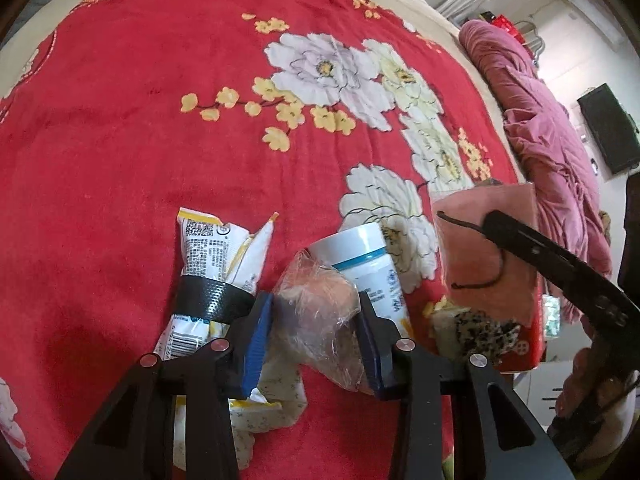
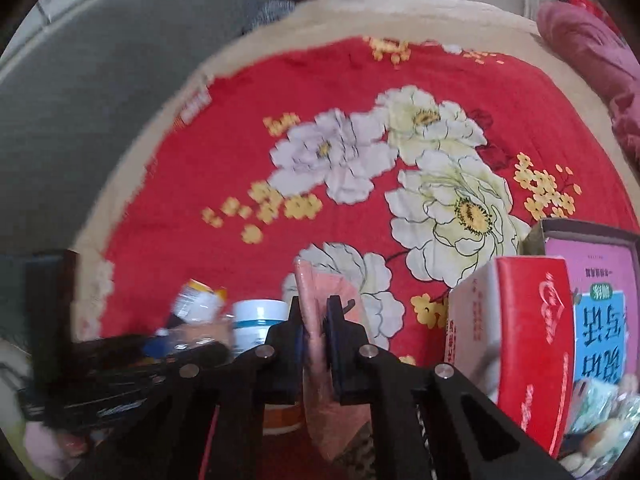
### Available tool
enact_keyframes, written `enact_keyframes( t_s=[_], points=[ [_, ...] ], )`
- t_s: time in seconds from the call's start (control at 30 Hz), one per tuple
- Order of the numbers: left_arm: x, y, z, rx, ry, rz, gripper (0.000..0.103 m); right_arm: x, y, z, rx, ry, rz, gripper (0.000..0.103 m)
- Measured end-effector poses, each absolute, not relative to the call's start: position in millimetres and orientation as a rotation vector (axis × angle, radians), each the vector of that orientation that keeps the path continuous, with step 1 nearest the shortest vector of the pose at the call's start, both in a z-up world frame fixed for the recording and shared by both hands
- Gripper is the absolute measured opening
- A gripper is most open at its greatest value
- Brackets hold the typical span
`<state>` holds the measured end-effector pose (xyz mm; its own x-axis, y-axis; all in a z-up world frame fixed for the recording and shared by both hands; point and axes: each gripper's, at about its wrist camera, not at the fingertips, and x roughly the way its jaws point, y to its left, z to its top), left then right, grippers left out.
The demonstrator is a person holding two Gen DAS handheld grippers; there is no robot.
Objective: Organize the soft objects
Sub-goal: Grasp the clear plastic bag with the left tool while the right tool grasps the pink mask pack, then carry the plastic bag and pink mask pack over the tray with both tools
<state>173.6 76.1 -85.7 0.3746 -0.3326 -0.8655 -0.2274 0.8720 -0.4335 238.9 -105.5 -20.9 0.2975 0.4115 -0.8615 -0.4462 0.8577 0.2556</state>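
My left gripper [image 1: 316,316] is shut on a clear-wrapped tan soft bundle [image 1: 320,304] and holds it above the red flowered bedspread [image 1: 160,120]. My right gripper [image 2: 316,332] is shut on a flat pink packet [image 2: 320,292]. That packet also shows in the left wrist view [image 1: 488,248], held up at the right with a dark cord across it. A white and yellow snack pack [image 1: 216,256] with a black band lies left of the left gripper. A white jar with a blue stripe [image 1: 368,260] stands behind the bundle.
A red tissue box [image 2: 528,340] and a box with a pink and blue printed panel [image 2: 600,300] stand at the right. A folded pink quilt [image 1: 540,120] lies along the bed's right side. A speckled item [image 1: 484,332] lies below the pink packet.
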Motion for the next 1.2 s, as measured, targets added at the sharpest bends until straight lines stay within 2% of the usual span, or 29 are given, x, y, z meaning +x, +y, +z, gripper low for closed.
enact_keyframes(
  t_s=[0.57,1.2],
  points=[
    [137.8,62.2,-13.3,-0.479,1.069,-0.094,0.042,186.3,-140.3,58.7,0.041,0.95,0.636,0.011],
    [104.8,-9.0,78.3,-0.345,0.927,-0.211,0.042,131.3,-212.4,125.0,0.103,0.783,0.576,0.011]
  ],
)
